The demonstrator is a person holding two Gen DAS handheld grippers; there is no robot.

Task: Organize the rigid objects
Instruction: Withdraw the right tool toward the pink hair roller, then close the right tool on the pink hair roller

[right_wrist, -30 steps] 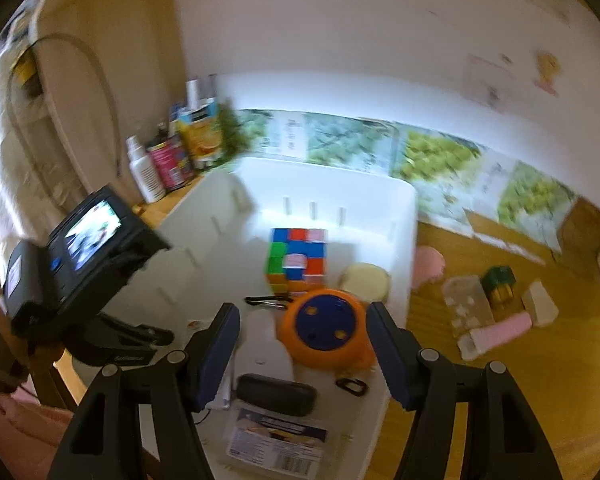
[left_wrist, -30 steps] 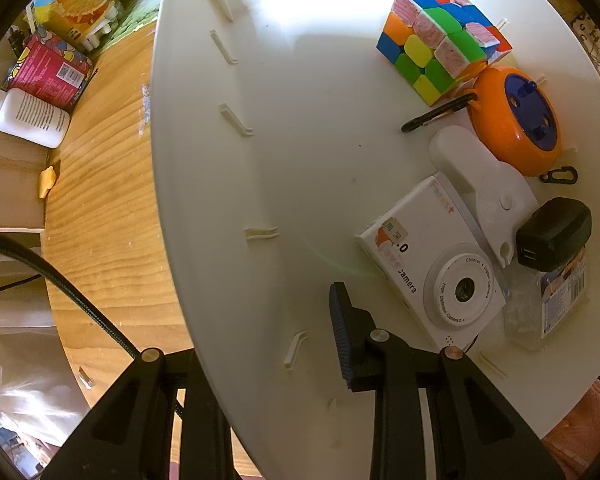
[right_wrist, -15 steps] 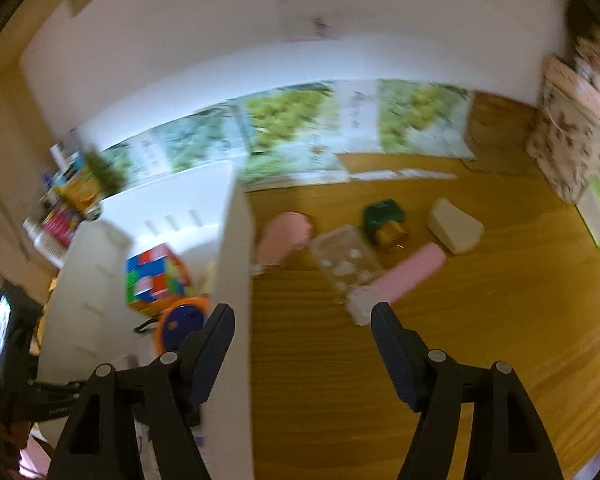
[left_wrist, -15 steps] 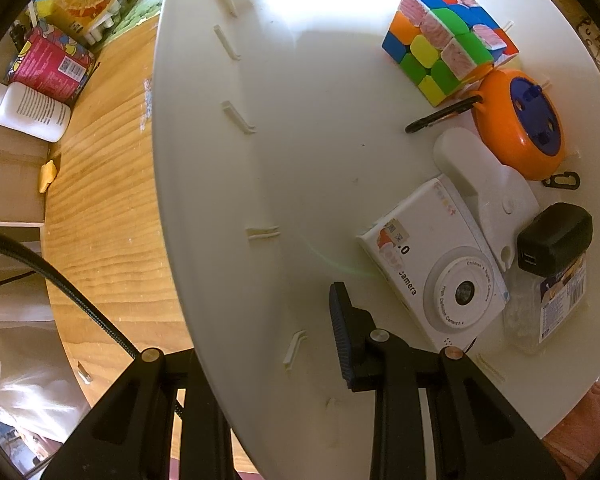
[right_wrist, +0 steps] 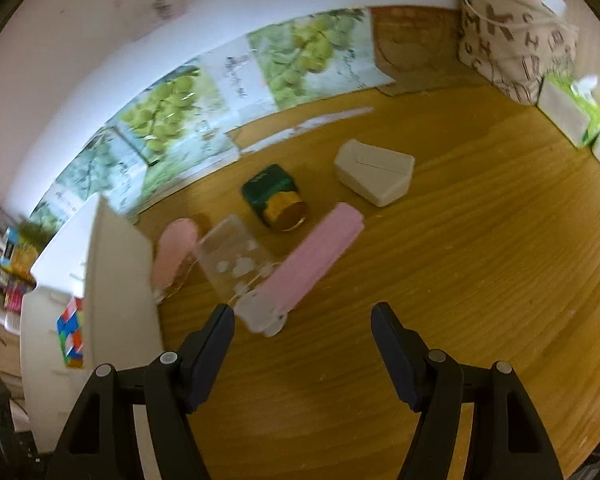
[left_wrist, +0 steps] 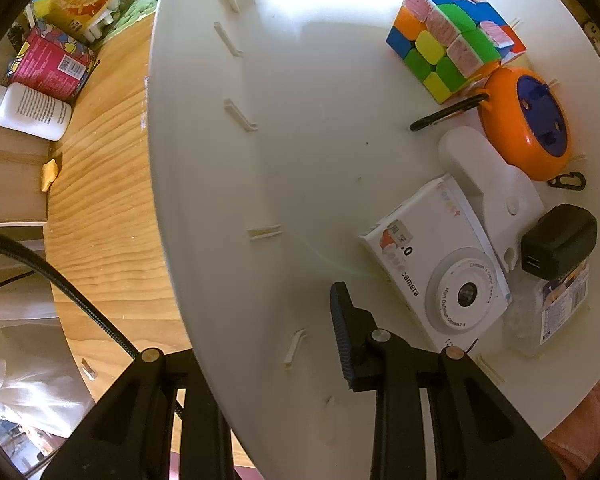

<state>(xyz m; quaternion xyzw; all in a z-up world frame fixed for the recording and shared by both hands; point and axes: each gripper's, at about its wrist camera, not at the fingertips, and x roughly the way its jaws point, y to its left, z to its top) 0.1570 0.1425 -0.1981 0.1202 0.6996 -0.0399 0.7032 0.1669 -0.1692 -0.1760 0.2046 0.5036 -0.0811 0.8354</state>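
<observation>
Your right gripper [right_wrist: 302, 344], spread & empty, sits nearest the pink bar [right_wrist: 316, 256] on the table [right_wrist: 480, 264]: it's just ahead, long axis diagonal. Left gripper [left_wrist: 260, 332] pinches the bin wall [left_wrist: 204, 208].

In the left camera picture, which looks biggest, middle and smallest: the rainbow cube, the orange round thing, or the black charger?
1. Rainbow cube and orange round thing: they look about alike, so I won't rank them.
2. Black charger: smallest.

The fisheye bends things near the picture's edge, so the looks may mislead.
</observation>
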